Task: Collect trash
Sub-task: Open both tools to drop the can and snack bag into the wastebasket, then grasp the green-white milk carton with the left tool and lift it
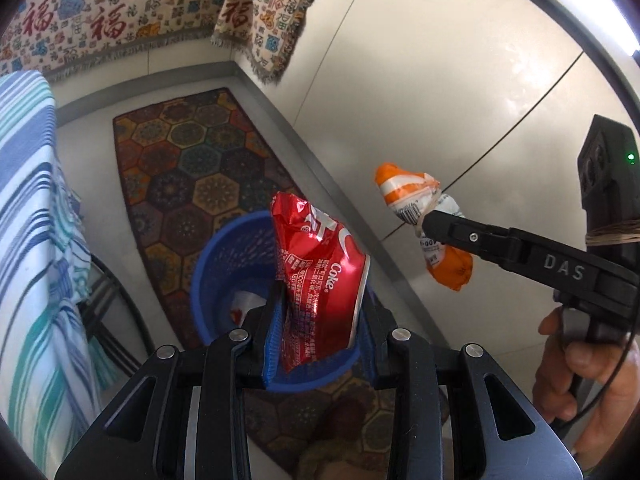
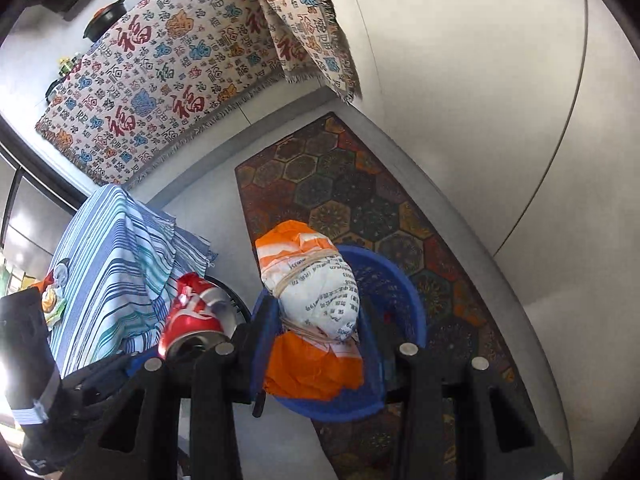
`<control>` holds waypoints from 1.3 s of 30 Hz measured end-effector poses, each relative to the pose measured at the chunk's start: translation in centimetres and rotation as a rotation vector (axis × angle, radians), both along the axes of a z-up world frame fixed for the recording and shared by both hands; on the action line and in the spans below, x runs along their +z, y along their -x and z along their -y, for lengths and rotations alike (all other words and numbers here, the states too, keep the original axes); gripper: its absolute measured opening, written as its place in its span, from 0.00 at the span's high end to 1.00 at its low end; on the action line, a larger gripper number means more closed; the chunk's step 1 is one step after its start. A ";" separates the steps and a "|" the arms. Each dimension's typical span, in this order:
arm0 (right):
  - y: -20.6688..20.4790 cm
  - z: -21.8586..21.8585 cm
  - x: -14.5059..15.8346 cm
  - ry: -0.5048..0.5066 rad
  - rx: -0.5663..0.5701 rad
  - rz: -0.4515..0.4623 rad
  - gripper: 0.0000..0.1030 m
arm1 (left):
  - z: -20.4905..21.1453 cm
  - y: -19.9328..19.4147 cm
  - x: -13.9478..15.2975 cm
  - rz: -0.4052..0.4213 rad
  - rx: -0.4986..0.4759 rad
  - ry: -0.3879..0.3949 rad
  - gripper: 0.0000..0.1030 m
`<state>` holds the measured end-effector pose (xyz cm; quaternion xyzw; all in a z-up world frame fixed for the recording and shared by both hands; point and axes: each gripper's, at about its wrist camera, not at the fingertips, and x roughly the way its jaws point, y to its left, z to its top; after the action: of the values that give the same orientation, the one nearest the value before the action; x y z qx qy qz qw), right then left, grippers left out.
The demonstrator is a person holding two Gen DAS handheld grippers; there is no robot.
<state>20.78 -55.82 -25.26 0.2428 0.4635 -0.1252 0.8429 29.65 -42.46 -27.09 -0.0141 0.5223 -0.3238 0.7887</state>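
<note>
My left gripper (image 1: 320,312) is shut on a crushed red Coke can (image 1: 320,276) and holds it above a blue plastic basket (image 1: 224,264) on the floor. The can also shows in the right wrist view (image 2: 196,312) at the left. My right gripper (image 2: 320,340) is shut on an orange and white wrapper bundle (image 2: 312,296) tied with rubber bands, held over the blue basket (image 2: 396,284). In the left wrist view the right gripper (image 1: 430,222) holds the bundle (image 1: 416,196) to the right of the can. Some white and red trash lies inside the basket.
The basket stands on a patterned hexagon rug (image 1: 192,168) beside a white cabinet wall (image 1: 440,80). A table with a blue striped cloth (image 2: 112,264) is at the left, with some litter (image 2: 54,292) on it. A patterned tasselled cloth (image 2: 160,64) hangs behind.
</note>
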 end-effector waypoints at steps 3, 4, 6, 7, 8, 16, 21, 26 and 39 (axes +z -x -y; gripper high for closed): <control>-0.1 0.5 -0.3 -0.008 -0.014 0.009 0.60 | 0.6 -0.4 -0.6 -0.003 -0.010 -0.008 0.69; -0.1 0.6 -0.2 -0.010 -0.020 0.013 0.60 | 0.8 -0.3 -0.8 0.002 -0.014 -0.014 0.69; -0.1 0.8 0.0 -0.014 -0.035 0.032 0.58 | 1.4 -0.5 -1.4 0.017 -0.024 -0.032 0.68; -0.1 0.8 0.2 -0.018 -0.037 0.047 0.57 | 1.6 -0.5 -1.8 0.024 -0.028 -0.043 0.67; -0.2 0.7 0.4 -0.018 -0.042 0.061 0.50 | 1.9 -0.6 -2.2 0.026 -0.031 -0.052 0.66; 0.6 0.9 3.2 0.041 -0.116 0.169 0.44 | 2.2 -1.6 -3.7 0.049 -0.004 -0.089 0.29; 0.9 0.0 6.3 0.154 -0.107 0.236 0.44 | -0.6 -0.2 0.4 0.106 0.025 -0.025 0.28; 1.0 -2.3 8.3 0.219 -0.069 0.267 0.33 | -6.6 3.9 6.4 0.195 0.049 0.003 0.17; 5.4 -20.6 18.4 0.257 0.120 0.392 0.23 | -28.1 13.2 14.3 0.314 0.240 -0.061 0.06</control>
<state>15.34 -35.23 -6.84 0.1253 0.2848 -0.0830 0.9467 16.44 -14.34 -12.82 -0.0017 0.3972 -0.2097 0.8934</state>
